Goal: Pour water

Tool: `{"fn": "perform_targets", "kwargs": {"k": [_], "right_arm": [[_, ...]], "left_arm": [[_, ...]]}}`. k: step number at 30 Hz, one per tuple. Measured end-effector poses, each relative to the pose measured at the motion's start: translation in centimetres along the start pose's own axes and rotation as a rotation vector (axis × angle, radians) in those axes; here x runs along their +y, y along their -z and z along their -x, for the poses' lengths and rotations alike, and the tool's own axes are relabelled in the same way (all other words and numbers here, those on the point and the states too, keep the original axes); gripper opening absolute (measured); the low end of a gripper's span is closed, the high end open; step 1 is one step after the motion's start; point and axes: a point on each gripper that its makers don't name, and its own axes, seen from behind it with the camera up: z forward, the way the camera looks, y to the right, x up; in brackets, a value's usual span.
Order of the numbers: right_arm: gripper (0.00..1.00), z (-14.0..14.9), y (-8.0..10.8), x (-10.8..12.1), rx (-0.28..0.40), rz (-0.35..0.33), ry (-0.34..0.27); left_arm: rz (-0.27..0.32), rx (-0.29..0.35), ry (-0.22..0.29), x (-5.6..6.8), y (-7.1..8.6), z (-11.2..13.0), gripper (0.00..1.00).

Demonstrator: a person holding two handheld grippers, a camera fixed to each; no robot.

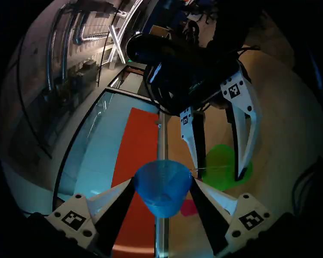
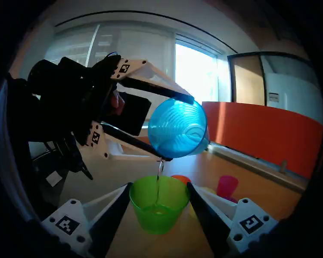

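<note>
Pour in progress. Left gripper (image 1: 163, 184), jaws clamped on the sides of a translucent blue ribbed plastic cup (image 2: 178, 128), holds it tipped mouth-down at centre of the right gripper view. A thin stream of water (image 2: 159, 178) falls from its lower lip into a translucent green plastic cup (image 2: 159, 213) at bottom centre, directly beneath and not touching. Right gripper (image 2: 159, 185) has its jaws pressed on either side of the green cup, holding it upright. A shallow pool shows at the green cup's bottom, so by my reading the fill is at an early stage: tilt achieved, flow started, most of the filling and the righting of the blue cup left to do. How much water remains in the blue cup I cannot tell. Surface is a pale wooden tabletop (image 2: 256, 189), with a small pink cup (image 2: 227, 185) at lower right and an orange cup (image 2: 181, 177) just behind the green one. An orange panel (image 2: 265, 133) runs along the table's far edge at right; a bright window (image 2: 196, 73) sits upper centre.
</note>
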Motion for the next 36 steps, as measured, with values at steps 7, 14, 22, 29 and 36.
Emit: {"fn": "perform_targets", "kwargs": {"k": [7, 14, 22, 29, 36], "right_arm": [[0.95, -0.08, -0.01, 0.01, 0.001, 0.0, 0.002], [0.95, -0.06, -0.04, 0.11, 0.001, 0.002, 0.002], [0.95, -0.23, -0.05, 0.16, 0.0, 0.003, 0.004], [0.95, -0.4, -0.1, 0.11, -0.001, 0.004, 0.008], [0.95, -0.38, -0.19, 0.16, 0.0, 0.005, 0.008]], "left_arm": [[0.0, -0.001, -0.021, -0.08, -0.07, 0.04, 0.87], [-0.002, -0.001, -0.038, -0.25, -0.03, -0.07, 0.88], [-0.005, 0.0, -0.056, -0.28, 0.0, -0.14, 0.87], [-0.007, -0.003, -0.076, -0.33, 0.03, -0.17, 0.88], [-0.012, -0.004, -0.085, -0.5, 0.07, -0.13, 0.88]]}}
